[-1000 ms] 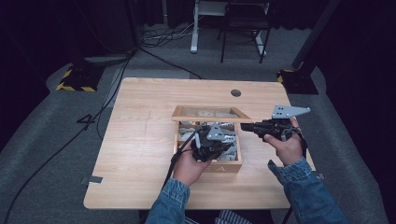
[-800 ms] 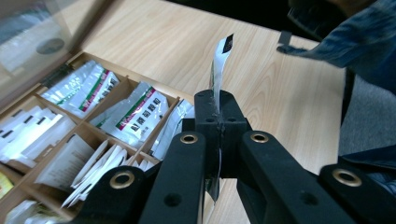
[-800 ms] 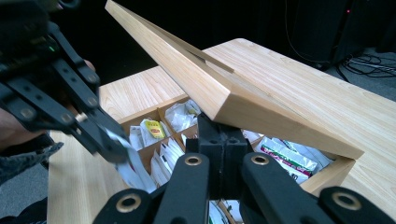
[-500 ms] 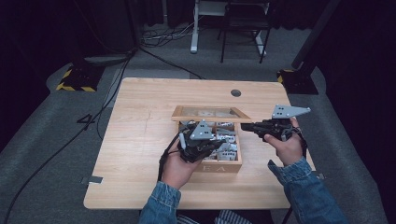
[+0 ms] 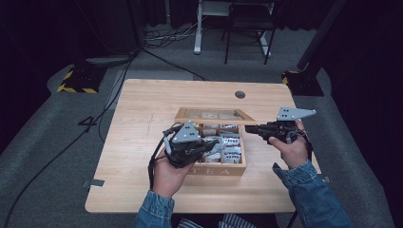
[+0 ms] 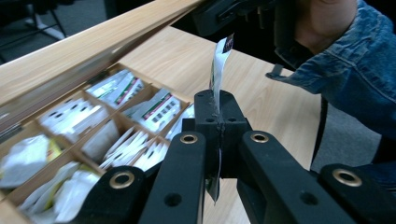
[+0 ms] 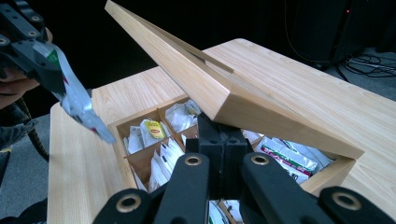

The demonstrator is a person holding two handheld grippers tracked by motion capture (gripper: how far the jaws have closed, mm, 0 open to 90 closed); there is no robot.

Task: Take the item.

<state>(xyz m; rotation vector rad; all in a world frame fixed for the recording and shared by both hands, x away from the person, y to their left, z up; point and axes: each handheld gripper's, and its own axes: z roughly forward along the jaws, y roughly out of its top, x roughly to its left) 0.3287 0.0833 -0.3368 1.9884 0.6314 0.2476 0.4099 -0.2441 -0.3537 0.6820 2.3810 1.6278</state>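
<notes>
A wooden tea box [image 5: 216, 168] marked TEA stands on the table, its compartments holding several white tea bag packets [image 6: 154, 105]. Its lid [image 5: 213, 114] is tilted up and rests on the tips of my right gripper [image 5: 249, 128], which is shut with nothing between its jaws [image 7: 224, 133]. My left gripper [image 5: 214, 147] hovers over the box's left half, shut on one tea bag packet [image 6: 219, 58] that sticks up past the jaw tips [image 6: 218, 100]. In the right gripper view that packet [image 7: 79, 105] hangs from the left gripper [image 7: 39, 58], left of the box.
The light wooden table [image 5: 142, 118] has a round cable hole [image 5: 240, 94] behind the box. Bare tabletop lies left of the box and in front of it. A chair [image 5: 247, 28] and desk legs stand on the floor beyond the table. Cables run along the floor at the left.
My left gripper has lifted and moved left across the box, carrying the tea bag packet out of the compartments. The right gripper and the lid have stayed put.
</notes>
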